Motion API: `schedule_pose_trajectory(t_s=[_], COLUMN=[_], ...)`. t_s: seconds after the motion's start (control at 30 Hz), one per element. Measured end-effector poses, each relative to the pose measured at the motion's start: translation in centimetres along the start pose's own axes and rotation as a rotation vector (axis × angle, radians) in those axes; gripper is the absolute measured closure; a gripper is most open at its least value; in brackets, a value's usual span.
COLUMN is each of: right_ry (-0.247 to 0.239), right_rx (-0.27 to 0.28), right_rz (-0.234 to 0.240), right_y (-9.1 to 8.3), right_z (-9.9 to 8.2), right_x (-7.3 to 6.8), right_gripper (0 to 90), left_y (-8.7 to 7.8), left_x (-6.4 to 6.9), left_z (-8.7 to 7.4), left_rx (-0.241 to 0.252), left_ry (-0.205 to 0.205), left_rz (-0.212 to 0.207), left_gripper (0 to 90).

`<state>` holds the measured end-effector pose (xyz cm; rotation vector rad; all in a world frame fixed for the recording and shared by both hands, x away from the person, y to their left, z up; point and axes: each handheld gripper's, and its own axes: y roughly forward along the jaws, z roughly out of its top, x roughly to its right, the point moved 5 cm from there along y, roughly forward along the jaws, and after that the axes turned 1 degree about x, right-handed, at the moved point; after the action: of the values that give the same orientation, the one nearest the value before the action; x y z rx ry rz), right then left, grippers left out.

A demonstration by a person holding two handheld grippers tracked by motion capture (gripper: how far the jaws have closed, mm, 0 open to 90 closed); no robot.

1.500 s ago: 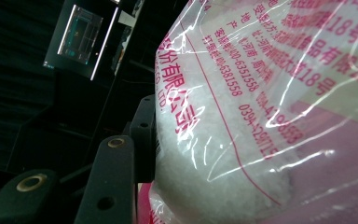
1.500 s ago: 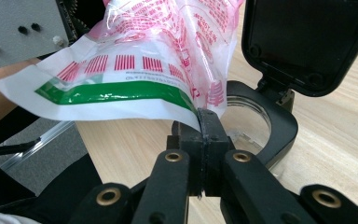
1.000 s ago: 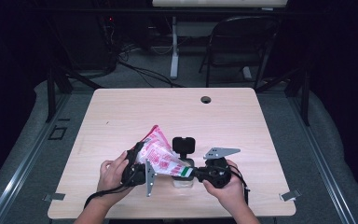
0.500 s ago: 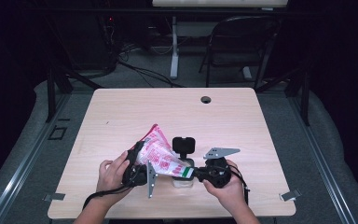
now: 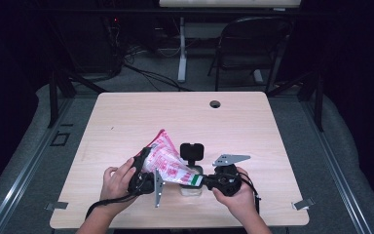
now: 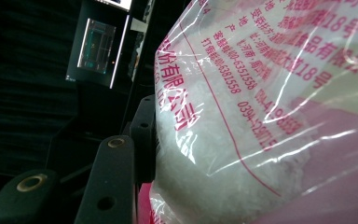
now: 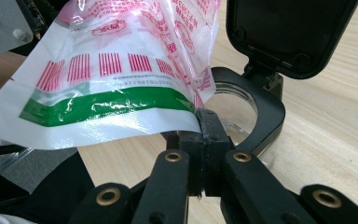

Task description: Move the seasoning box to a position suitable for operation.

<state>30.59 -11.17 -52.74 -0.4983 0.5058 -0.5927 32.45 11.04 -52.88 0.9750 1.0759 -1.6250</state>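
One plastic bag [image 5: 168,163] with red Chinese writing, a phone number "0394-" and a green stripe hangs over the surface [image 5: 126,117], above one clear jar [image 7: 235,105] with its black lid [image 5: 192,151] flipped up. The left hand-held gripper [image 5: 146,173] squeezes the bag's full side. The right hand-held gripper [image 7: 205,128] pinches its corner tight.

The bag [image 7: 107,88] at the upper left of the right gripper view is clear and white plastic, printed with pink-red bars and lettering and one green band along its lower edge. The container [image 7: 265,116] with the flip lid at the right is black. The bench [image 5: 175,117] is pale wood grain. Both claws are black.
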Motion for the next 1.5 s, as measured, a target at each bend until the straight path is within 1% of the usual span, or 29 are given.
schedule_pose_trajectory(t_s=[0.13,0.27,0.57,0.63,0.67,0.7,0.73,0.83,0.9,0.93,1.0,1.07,1.17,1.27,1.5], right_ry=[0.001,0.008,0.015,0.009,0.011,0.01,0.012,0.016,0.017,0.017,0.019,0.019,0.018,0.021,0.026], right_rx=[-0.002,0.001,0.007,-0.004,-0.005,-0.008,-0.007,-0.005,-0.008,-0.008,-0.008,-0.01,-0.013,-0.011,-0.011], right_rz=[0.0,0.001,-0.002,-0.003,-0.007,-0.007,-0.007,-0.009,-0.009,-0.008,-0.008,-0.01,-0.013,-0.012,-0.012], right_y=[0.02,0.14,0.23,0.19,0.22,0.22,0.26,0.32,0.34,0.34,0.36,0.36,0.35,0.39,0.48], right_z=[-0.05,-0.14,-0.21,-0.26,-0.31,-0.34,-0.37,-0.43,-0.48,-0.49,-0.51,-0.54,-0.56,-0.56,-0.65], right_x=[0.04,0.12,0.19,0.32,0.39,0.45,0.49,0.57,0.64,0.65,0.65,0.66,0.7,0.68,0.71], right_gripper=[90.0,90.0,90.0,90.0,90.0,90.0,90.0,90.0,90.0,90.0,90.0,90.0,90.0,90.0,90.0], left_y=[0.0,-0.06,-0.12,-0.16,-0.18,-0.12,-0.19,-0.24,-0.24,-0.24,-0.2,-0.32,-0.36,-0.36,-0.5], left_x=[-0.04,-0.1,-0.12,-0.08,-0.09,-0.17,-0.15,-0.19,-0.15,-0.23,-0.23,-0.28,-0.35,-0.34,-0.53], left_z=[0.07,0.14,0.23,0.24,0.27,0.31,0.34,0.43,0.43,0.47,0.49,0.55,0.61,0.6,0.8], left_rx=[-0.003,-0.003,0.0,-0.001,0.0,0.011,0.005,0.006,0.007,0.011,0.019,0.009,0.012,0.013,0.019], left_ry=[0.01,0.025,0.031,0.031,0.034,0.045,0.044,0.052,0.05,0.058,0.062,0.07,0.074,0.07,0.084], left_rz=[0.0,0.009,0.014,0.015,0.017,0.029,0.027,0.03,0.029,0.037,0.042,0.04,0.05,0.047,0.059], left_gripper=[58.7,58.7,58.7,58.7,58.7,58.7,58.7,58.7,58.7,58.7,58.7,58.7,58.6,58.7,58.6])
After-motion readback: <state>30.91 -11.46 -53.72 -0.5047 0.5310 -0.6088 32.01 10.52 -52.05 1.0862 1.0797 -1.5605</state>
